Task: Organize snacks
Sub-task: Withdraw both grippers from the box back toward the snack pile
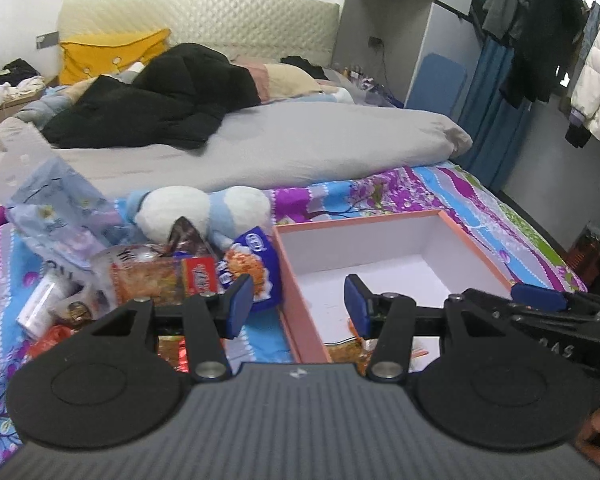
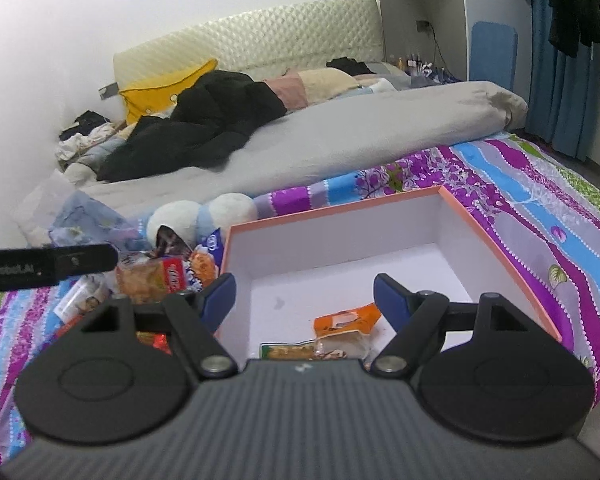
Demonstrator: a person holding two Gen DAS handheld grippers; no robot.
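Snacks lie in two places on the patterned bedsheet (image 2: 540,208): a loose heap to the left of a box, and a few packets already inside it. The largest thing in play is the open, orange-rimmed box (image 2: 496,248) with white walls, standing at about one o'clock from the left gripper and dead ahead, twelve o'clock, of the right one; it looks set there as the collecting place, close enough to the heap for short carries. Beyond the heap, at twelve o'clock from it, sits a blue-and-white plush toy (image 1: 204,210), and at ten o'clock a clear printed plastic bag (image 1: 56,204).

The snack pile (image 1: 172,276) holds a blue noodle packet (image 1: 256,268), an orange-brown biscuit pack (image 1: 148,280) and smaller wrappers. Inside the box, near its front wall, rest an orange packet (image 2: 346,318) and two paler ones.

The left gripper (image 1: 298,306) stands about half open over the box's left wall, holding nothing. The right gripper (image 2: 304,300) is spread wider above the box floor, also empty, probably having nothing left to release.
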